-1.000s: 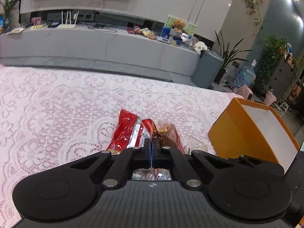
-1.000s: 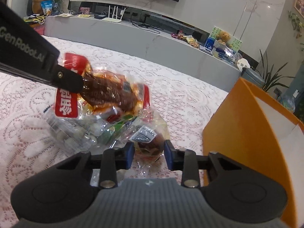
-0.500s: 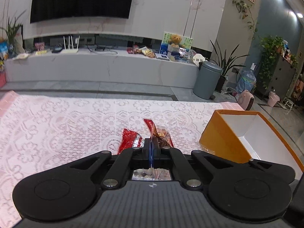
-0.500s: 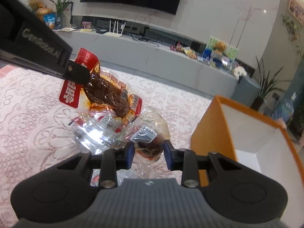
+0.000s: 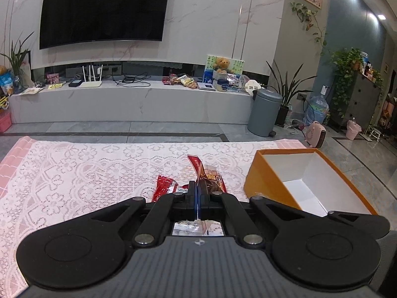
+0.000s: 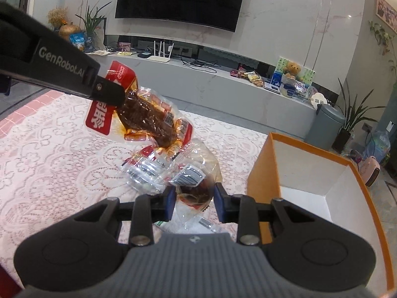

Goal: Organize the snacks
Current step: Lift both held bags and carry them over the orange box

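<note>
My left gripper (image 5: 197, 190) is shut on the thin edge of a red-and-clear packet of brown meat snack (image 5: 211, 175), held up above the lace tablecloth. In the right wrist view the left gripper (image 6: 116, 99) reaches in from the upper left with that meat packet (image 6: 146, 119) hanging from it. My right gripper (image 6: 194, 204) is shut on a clear packet with a dark brown snack (image 6: 194, 193) pressed between its blue pads. More clear packets (image 6: 146, 171) sit just beyond; I cannot tell whether they hang or lie on the cloth. A red packet (image 5: 163, 189) lies on the cloth.
An open orange box (image 5: 270, 181) with a white inside stands on the right of the table and shows in the right wrist view as the orange box (image 6: 260, 168). The pink lace tablecloth (image 5: 74, 173) stretches to the left. Beyond the table are a TV bench and a grey bin (image 5: 264, 114).
Both grippers have risen with their packets still held, so the table lies lower in both views. The orange box's inside shows more, and the TV wall has come into view.
</note>
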Tool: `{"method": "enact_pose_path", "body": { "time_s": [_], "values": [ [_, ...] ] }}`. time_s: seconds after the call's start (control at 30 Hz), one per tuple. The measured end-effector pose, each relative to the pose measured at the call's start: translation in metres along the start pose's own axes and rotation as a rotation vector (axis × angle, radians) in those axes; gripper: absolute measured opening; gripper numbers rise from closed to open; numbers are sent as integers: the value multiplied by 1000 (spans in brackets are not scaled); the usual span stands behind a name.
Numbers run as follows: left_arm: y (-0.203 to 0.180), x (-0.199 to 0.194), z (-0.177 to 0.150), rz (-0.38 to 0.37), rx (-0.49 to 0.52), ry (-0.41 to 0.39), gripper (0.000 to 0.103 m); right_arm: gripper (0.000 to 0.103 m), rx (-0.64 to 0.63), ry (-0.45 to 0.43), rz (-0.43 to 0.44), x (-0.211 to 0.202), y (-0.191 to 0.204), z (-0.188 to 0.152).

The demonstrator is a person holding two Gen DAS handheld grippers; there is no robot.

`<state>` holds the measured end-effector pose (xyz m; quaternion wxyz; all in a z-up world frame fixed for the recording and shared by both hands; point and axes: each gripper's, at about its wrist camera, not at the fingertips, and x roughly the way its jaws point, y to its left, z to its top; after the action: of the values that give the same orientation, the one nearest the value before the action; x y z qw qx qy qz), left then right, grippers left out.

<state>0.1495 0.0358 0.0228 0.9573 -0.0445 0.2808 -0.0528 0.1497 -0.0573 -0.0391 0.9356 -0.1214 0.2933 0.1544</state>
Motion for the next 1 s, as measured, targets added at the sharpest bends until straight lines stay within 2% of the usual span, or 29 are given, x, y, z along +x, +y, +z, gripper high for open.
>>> {"method": "enact_pose_path", "body": {
  "time_s": [0.3,0.5,0.67,0.77,0.87,1.0],
  "values": [
    [-40,-12,10,-53,81,-48,0,30,32,-73,-45,-45,-33,1],
    [-74,-7,17,-103,142,-62,0,30,58,-82,-102,-63,-65,-6],
    [-101,7,20,-158,175,-58,0,30,98,-53,-142,-69,-100,-16],
    [-119,20,20,-190,198,-44,0,30,126,-24,-136,-66,-121,-20],
    [-135,37,18,-222,222,-7,0,30,176,16,-106,-58,-144,-25],
    [-154,62,11,-249,243,63,0,30,209,97,-110,-36,-171,-32]
  ]
}}
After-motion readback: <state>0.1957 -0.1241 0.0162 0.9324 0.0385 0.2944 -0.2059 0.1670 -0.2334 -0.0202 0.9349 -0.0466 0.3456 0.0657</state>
